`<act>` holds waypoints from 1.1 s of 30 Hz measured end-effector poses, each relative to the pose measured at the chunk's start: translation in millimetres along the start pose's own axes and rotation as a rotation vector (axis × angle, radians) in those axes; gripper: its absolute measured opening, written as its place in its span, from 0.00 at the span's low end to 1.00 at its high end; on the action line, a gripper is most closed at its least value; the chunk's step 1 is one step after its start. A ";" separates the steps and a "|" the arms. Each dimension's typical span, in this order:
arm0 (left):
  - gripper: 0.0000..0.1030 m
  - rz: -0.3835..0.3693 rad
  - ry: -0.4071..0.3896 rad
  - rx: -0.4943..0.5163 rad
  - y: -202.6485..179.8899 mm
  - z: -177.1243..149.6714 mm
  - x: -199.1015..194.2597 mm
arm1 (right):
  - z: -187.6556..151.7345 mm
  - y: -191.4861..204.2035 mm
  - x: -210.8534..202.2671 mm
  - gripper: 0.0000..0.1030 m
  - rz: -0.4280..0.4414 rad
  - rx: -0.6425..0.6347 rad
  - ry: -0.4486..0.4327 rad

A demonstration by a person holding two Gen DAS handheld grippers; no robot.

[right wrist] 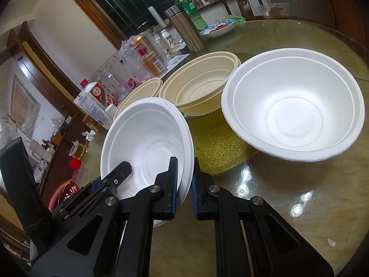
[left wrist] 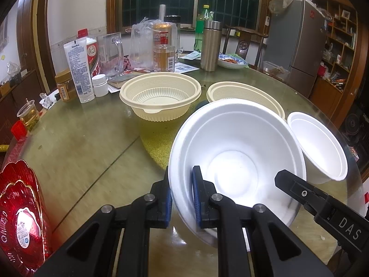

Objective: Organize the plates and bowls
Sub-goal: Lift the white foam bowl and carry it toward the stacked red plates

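While both grippers clamp the rim of one white foam bowl [left wrist: 235,161], each from its own side, the bowl sits tilted above the glass-topped table [left wrist: 92,143]. The left gripper [left wrist: 182,196] pinches the bowl's left rim, one blue pad inside and one outside; the right gripper [right wrist: 185,187] grips the opposite rim the same way. The left wrist view shows the right gripper's black finger [left wrist: 290,182] reaching in from the right, and a red gift box [left wrist: 20,214] at the near left edge. In the right wrist view, a second white foam bowl [right wrist: 293,103] stands upright on the table to the right, well lit and whole. Two cream plastic bowls [left wrist: 159,92] sit farther back, with bottles and a steel flask [left wrist: 209,46] beyond them.
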State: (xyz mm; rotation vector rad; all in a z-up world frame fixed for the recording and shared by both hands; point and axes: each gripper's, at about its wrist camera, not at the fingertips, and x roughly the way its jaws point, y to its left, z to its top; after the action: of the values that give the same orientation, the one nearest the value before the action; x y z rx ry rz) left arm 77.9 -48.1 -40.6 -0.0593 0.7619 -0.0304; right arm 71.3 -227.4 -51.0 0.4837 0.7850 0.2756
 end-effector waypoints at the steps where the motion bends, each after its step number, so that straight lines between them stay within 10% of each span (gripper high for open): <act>1: 0.13 0.000 -0.001 -0.001 -0.1 0.0 -0.3 | -0.1 0.0 -0.7 0.10 0.000 0.000 -0.001; 33: 0.13 0.010 -0.019 0.004 1.7 2.6 -3.8 | -0.6 4.3 -1.3 0.10 0.003 -0.011 -0.006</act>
State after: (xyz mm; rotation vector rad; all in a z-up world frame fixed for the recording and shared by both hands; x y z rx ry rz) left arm 77.0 -46.1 -36.2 -0.0518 0.7434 -0.0221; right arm 69.7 -224.1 -48.4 0.4749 0.7767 0.2813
